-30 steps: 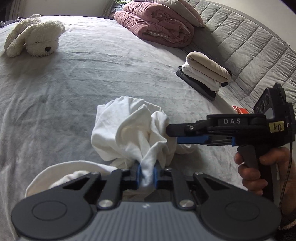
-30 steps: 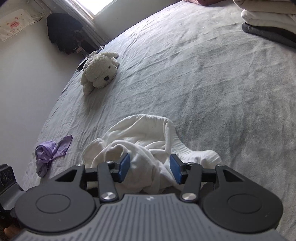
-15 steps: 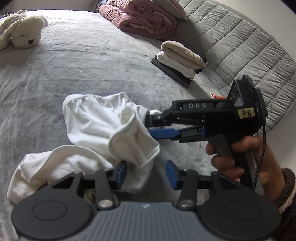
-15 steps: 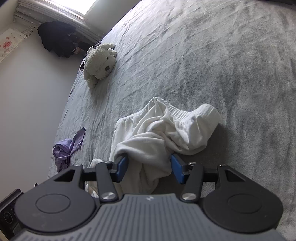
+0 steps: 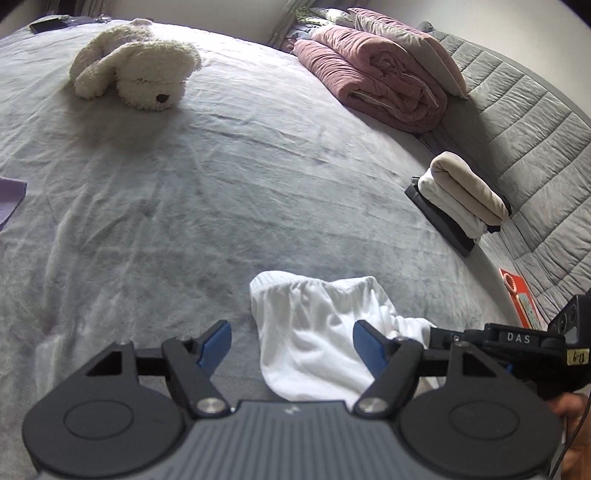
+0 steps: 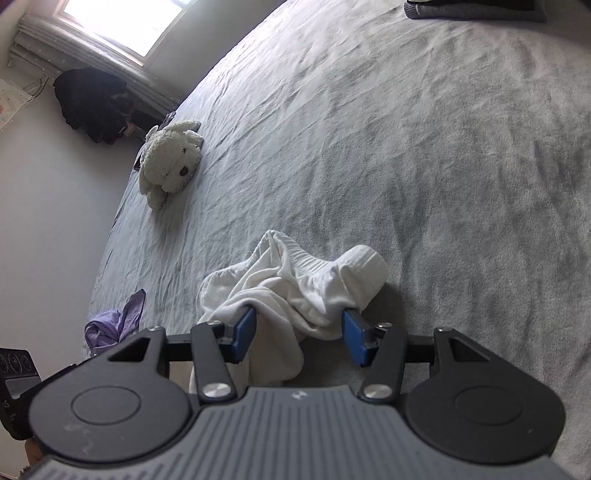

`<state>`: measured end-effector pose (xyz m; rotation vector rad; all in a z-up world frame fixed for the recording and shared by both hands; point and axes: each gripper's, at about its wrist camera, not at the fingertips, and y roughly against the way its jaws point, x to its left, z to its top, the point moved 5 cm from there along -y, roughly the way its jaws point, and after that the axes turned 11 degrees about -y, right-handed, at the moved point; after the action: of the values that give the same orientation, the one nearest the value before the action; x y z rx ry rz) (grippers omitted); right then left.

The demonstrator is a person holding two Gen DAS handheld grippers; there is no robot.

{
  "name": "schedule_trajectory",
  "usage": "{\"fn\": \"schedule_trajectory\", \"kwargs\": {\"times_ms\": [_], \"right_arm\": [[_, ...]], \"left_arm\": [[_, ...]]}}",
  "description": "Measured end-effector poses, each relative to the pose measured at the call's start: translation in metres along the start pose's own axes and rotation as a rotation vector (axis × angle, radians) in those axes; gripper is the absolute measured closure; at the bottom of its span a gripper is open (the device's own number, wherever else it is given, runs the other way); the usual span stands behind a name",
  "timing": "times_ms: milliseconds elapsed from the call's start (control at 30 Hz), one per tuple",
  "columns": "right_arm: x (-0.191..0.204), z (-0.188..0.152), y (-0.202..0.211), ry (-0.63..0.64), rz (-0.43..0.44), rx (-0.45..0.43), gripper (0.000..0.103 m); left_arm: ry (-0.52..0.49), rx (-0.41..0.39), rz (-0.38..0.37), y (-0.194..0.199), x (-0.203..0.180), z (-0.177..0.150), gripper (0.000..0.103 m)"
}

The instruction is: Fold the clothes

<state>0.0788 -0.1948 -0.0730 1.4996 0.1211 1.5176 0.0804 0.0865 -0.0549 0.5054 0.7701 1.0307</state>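
My left gripper (image 5: 291, 341) is opening wide; the white garment (image 5: 317, 332) lies between its fingers, untouched. My right gripper (image 6: 299, 332) stands half open with crumpled cloth bunched between its pads (image 6: 245, 330); I cannot tell whether they pinch it. The garment lies on the grey bed (image 5: 184, 206) directly ahead of both grippers, waistband farthest away. Bare bedding surrounds it.

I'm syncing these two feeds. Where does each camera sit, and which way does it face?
Left wrist: on the left gripper, jaws opening, facing across the bed toward the headboard; right gripper visible.
Right wrist: on the right gripper, facing the window.
Shared: white garment, plush dog.
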Motion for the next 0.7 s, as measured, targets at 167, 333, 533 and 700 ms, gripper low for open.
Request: {"fn": "schedule_trajectory", "kwargs": {"times_ms": [167,333,533,700], "right_arm": [[0.003,0.007,-0.007,0.007,-0.016,-0.022,0.047],[0.008,0.028,0.001,0.013,-0.019,-0.105,0.047],[0.014,0.028,-0.025,0.038,-0.064,-0.08,0.047],[0.034,0.01,-0.05,0.239,-0.183,-0.095,0.066]], "left_arm": [[0.09,0.034,-0.076,-0.03,0.012,-0.01,0.036],[0.114,0.017,-0.096,-0.047,0.014,-0.003,0.044],[0.156,-0.006,-0.075,-0.05,0.027,-0.005,0.087],[0.159,-0.021,-0.077,-0.041,0.033,-0.003,0.097]]}}
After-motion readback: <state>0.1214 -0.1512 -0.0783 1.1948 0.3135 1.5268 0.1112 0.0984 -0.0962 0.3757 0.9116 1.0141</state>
